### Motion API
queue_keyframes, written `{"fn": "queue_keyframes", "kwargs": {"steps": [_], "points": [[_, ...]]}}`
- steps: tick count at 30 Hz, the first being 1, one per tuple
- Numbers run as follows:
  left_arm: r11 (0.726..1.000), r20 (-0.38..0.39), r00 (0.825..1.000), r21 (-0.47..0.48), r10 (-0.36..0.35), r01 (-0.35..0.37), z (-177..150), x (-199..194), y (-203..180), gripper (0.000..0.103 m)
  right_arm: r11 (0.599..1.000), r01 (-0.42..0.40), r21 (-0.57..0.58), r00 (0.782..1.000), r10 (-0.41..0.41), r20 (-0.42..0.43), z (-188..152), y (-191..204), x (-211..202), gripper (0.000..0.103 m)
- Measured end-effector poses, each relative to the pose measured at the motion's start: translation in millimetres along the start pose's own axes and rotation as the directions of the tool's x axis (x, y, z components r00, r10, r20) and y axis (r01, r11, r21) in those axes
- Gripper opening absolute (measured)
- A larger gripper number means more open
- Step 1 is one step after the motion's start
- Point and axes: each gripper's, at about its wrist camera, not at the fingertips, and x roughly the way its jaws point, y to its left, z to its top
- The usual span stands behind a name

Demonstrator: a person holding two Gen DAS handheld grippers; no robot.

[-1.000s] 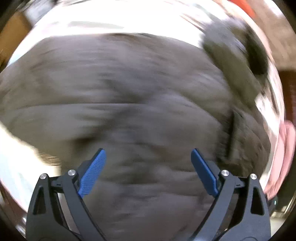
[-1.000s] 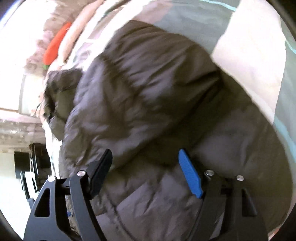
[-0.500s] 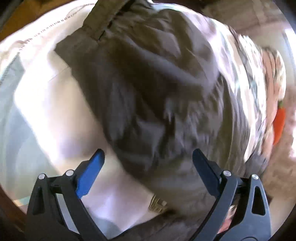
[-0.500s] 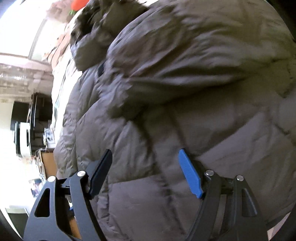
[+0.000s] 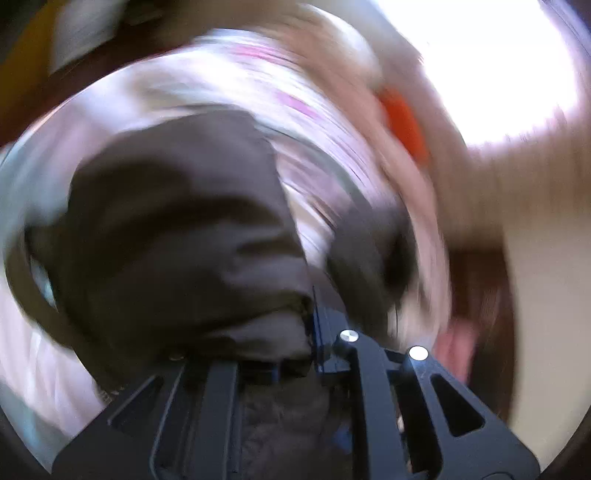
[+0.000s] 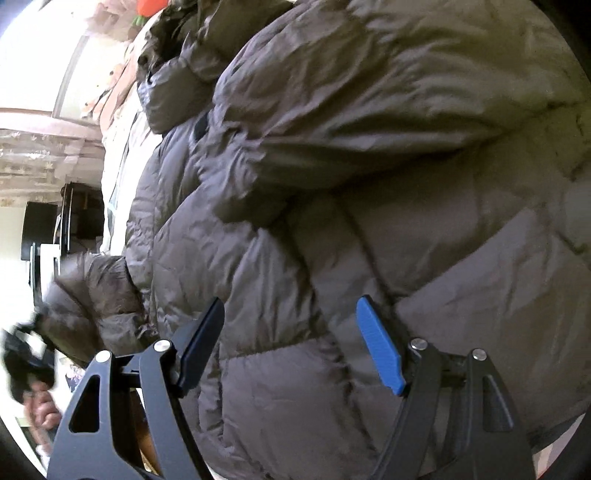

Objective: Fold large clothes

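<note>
A large dark brown puffer jacket (image 6: 369,166) lies spread on a bed and fills the right wrist view. My right gripper (image 6: 291,343) is open and empty just above its quilted body. In the blurred left wrist view my left gripper (image 5: 310,332) is shut on a fold of the jacket (image 5: 177,229), which bulges up in front of the fingers and hides the left one. In the right wrist view a lifted sleeve (image 6: 96,295) shows at the left, with the other gripper and a hand (image 6: 26,365) blurred below it.
Light bedding (image 5: 236,85) lies under the jacket. An orange item (image 5: 402,122) sits at the far side of the bed; it also shows in the right wrist view (image 6: 151,5). Dark furniture (image 6: 62,221) stands beyond the bed's edge.
My left gripper was open over the jacket; now it is shut on a fold and swings fast. My right gripper has stayed open, close over the jacket's body.
</note>
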Motion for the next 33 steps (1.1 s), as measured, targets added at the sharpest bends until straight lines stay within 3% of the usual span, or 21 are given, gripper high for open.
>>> {"fn": "queue_keyframes", "kwargs": {"steps": [2, 4, 6, 9, 11, 14, 17, 19, 22, 23, 24, 25, 26, 28, 30, 32, 33], "points": [[0.978, -0.155, 0.988, 0.203, -0.010, 0.042, -24, 38, -66, 0.026, 1.000, 0.005, 0.023, 1.000, -0.005, 0.012, 5, -11, -9, 0.075], [0.948, -0.336, 0.942, 0.307, 0.019, 0.090, -69, 81, -108, 0.032, 0.999, 0.008, 0.052, 1.000, -0.009, 0.027, 10, -21, -18, 0.075], [0.938, -0.446, 0.891, 0.338, 0.086, 0.079, -114, 114, -119, 0.034, 0.997, 0.006, 0.073, 0.999, -0.009, 0.041, 14, -30, -26, 0.075], [0.947, -0.530, 0.833, 0.319, 0.159, 0.022, -159, 135, -101, 0.041, 0.995, 0.009, 0.102, 0.997, -0.017, 0.072, 22, -43, -41, 0.077], [0.962, -0.541, 0.824, 0.272, 0.167, -0.017, -164, 142, -84, 0.050, 0.994, 0.006, 0.112, 0.995, -0.016, 0.094, 28, -51, -50, 0.086], [0.980, -0.503, 0.845, 0.165, 0.183, -0.114, -147, 140, -45, 0.058, 0.992, -0.024, 0.123, 0.995, 0.012, 0.102, 38, -58, -55, 0.096], [0.981, -0.453, 0.871, 0.039, 0.187, -0.191, -124, 140, -13, 0.066, 0.989, -0.050, 0.141, 0.995, 0.037, 0.095, 48, -60, -49, 0.097], [0.964, -0.438, 0.880, -0.098, 0.181, -0.247, -122, 130, 20, 0.067, 0.983, -0.076, 0.165, 0.995, 0.064, 0.075, 53, -56, -36, 0.098], [0.927, -0.408, 0.908, -0.296, 0.097, -0.231, -116, 114, 53, 0.070, 0.987, 0.015, 0.162, 1.000, -0.013, -0.014, 62, -45, -4, 0.099], [0.914, -0.392, 0.917, -0.338, 0.080, -0.225, -116, 108, 61, 0.075, 0.986, 0.019, 0.163, 1.000, -0.015, -0.026, 63, -41, 1, 0.087], [0.899, -0.370, 0.926, -0.374, 0.080, -0.227, -118, 99, 70, 0.077, 0.987, -0.016, 0.159, 1.000, 0.019, -0.019, 64, -37, 1, 0.068], [0.891, -0.359, 0.930, -0.393, 0.081, -0.229, -120, 95, 75, 0.081, 0.990, -0.071, 0.120, 0.997, 0.075, -0.027, 64, -23, 0, 0.037], [0.879, -0.346, 0.935, -0.419, 0.076, -0.226, -123, 91, 81, 0.083, 0.994, -0.069, 0.080, 0.997, 0.071, -0.019, 63, -12, -5, 0.029], [0.849, -0.324, 0.946, -0.493, 0.027, -0.193, -133, 86, 95, 0.086, 0.996, -0.089, 0.014, 0.996, 0.089, 0.022, 60, 10, -18, 0.024], [0.820, -0.325, 0.946, -0.546, -0.017, -0.172, -139, 95, 99, 0.086, 0.988, -0.151, 0.015, 0.988, 0.150, 0.033, 59, 23, -28, 0.024], [0.809, -0.304, 0.953, -0.565, -0.020, -0.163, -146, 101, 99, 0.086, 0.976, -0.215, 0.027, 0.976, 0.214, 0.038, 60, 30, -38, 0.024], [0.804, -0.261, 0.965, -0.576, -0.012, -0.146, -144, 103, 101, 0.086, 0.970, -0.241, 0.029, 0.970, 0.240, 0.046, 61, 34, -45, 0.024]]}}
